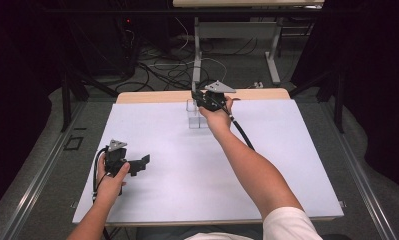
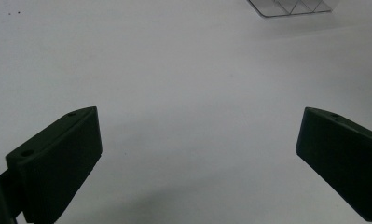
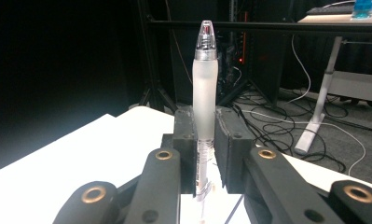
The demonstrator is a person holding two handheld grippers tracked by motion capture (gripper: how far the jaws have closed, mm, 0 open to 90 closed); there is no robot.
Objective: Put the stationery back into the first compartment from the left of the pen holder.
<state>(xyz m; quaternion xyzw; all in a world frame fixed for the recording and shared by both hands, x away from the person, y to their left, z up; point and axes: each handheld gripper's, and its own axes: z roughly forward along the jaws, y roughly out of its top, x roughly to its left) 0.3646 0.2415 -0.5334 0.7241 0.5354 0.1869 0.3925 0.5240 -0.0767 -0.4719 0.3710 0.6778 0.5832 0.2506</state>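
At twelve o'clock on the bench [image 1: 152, 200], the right hand-held gripper [image 3: 205, 154] is clamping an upright pen [image 3: 205, 93] directly above the clear holder [image 1: 194, 119]; the left hand-held gripper [image 2: 197, 154], released, is idling at eight o'clock.

Open white table [image 1: 197, 175] lies ahead of my left gripper [image 1: 143, 164]; the clear rack [image 1: 196, 116] at the far edge, under my right gripper [image 1: 201, 98], is the sole obstacle.
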